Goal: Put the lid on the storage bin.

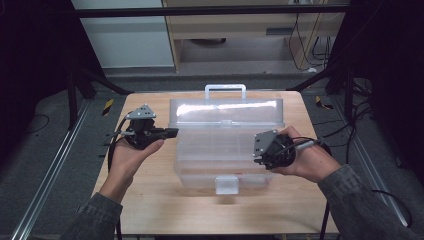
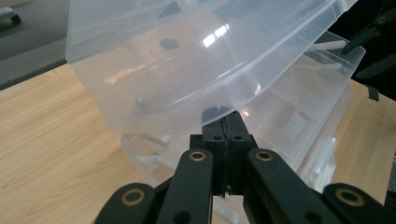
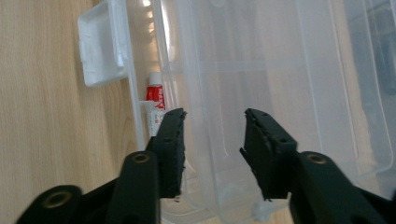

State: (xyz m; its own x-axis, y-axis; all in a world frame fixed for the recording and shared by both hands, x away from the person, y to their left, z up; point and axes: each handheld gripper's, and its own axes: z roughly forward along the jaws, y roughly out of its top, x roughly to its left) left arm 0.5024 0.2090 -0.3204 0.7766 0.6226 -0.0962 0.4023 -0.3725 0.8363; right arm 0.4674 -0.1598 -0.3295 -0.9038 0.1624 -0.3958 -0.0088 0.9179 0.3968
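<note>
A clear plastic compartment box (image 1: pixel 225 150) sat mid-bench (image 1: pixel 150 205), its lid raised toward the far edge, probably for reaching inside. The left claw (image 2: pixel 226 133), jaws pressed together on nothing, waited just under the lid's corner. The right claw (image 3: pixel 212 135) hung wide over the box's trays.

Wooden table (image 1: pixel 150 205) under clear plastic box (image 1: pixel 210 155)

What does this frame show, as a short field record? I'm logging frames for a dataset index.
surface: wooden table
main object: clear plastic organizer box, lid partly raised
box front: latch toward the person
inside box: red-and-white tube
left gripper: shut, at the box's left edge
right gripper: open, over the box
</note>
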